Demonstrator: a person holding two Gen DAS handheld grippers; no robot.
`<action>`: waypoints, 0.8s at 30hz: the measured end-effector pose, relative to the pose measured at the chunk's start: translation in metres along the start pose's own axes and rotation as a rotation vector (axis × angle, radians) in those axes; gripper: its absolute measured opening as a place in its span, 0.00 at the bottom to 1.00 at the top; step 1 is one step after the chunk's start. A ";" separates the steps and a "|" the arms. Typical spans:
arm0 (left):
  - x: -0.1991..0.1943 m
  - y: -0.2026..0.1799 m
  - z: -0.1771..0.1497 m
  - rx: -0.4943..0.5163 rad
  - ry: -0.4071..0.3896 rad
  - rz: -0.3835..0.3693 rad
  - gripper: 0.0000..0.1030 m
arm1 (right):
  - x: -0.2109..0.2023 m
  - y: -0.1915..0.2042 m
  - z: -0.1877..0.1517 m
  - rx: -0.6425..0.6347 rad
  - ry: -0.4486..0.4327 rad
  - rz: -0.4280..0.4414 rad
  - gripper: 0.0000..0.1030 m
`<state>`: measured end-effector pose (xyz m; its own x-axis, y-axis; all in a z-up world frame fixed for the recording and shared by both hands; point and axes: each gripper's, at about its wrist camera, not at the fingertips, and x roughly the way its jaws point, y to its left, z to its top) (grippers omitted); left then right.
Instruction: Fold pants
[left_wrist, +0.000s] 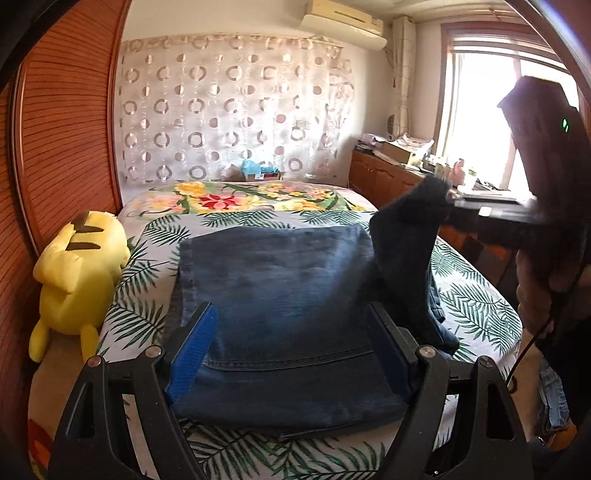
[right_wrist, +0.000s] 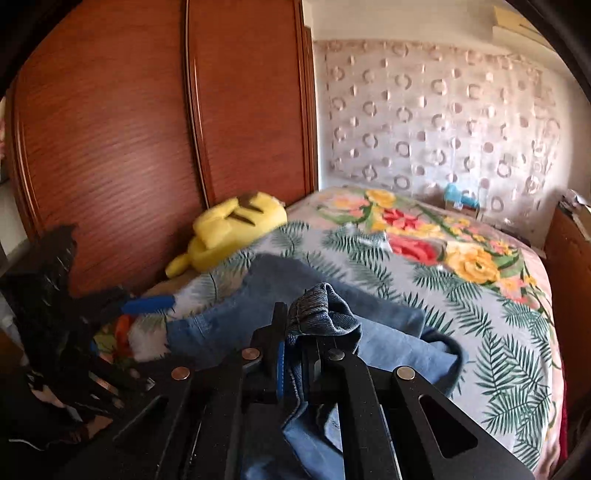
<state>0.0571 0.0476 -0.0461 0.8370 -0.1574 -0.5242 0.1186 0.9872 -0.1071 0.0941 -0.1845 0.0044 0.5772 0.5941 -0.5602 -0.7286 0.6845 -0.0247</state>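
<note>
Blue denim pants (left_wrist: 280, 291) lie partly folded on the leaf-print bed (left_wrist: 147, 266). My left gripper (left_wrist: 295, 325) is open, its blue-padded fingers (left_wrist: 195, 350) straddling the near part of the pants just above the denim. My right gripper (right_wrist: 295, 325) is shut on a bunched edge of the pants (right_wrist: 317, 310) and holds it lifted; in the left wrist view this raised dark flap (left_wrist: 402, 236) hangs from the right gripper (left_wrist: 454, 201) at the right. The rest of the pants (right_wrist: 388, 343) spreads below in the right wrist view, with the left gripper (right_wrist: 147, 304) at the left.
A yellow plush toy (left_wrist: 77, 273) lies at the bed's left edge against the wooden wardrobe (left_wrist: 62, 129). A floral pillow area (left_wrist: 236, 197) is at the bed's far end. A wooden cabinet (left_wrist: 384, 177) and a window stand to the right.
</note>
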 end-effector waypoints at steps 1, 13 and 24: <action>0.001 0.002 -0.001 -0.005 0.001 0.002 0.80 | 0.004 -0.001 -0.002 0.001 0.015 -0.013 0.16; 0.010 0.000 -0.005 0.001 0.020 0.009 0.80 | 0.012 -0.005 -0.005 0.040 0.038 -0.052 0.48; 0.047 -0.002 -0.016 0.099 0.140 -0.023 0.62 | 0.026 -0.029 -0.046 0.189 0.121 -0.123 0.48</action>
<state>0.0880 0.0373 -0.0843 0.7516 -0.1751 -0.6359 0.1942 0.9801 -0.0404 0.1134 -0.2077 -0.0476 0.6004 0.4549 -0.6577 -0.5674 0.8219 0.0505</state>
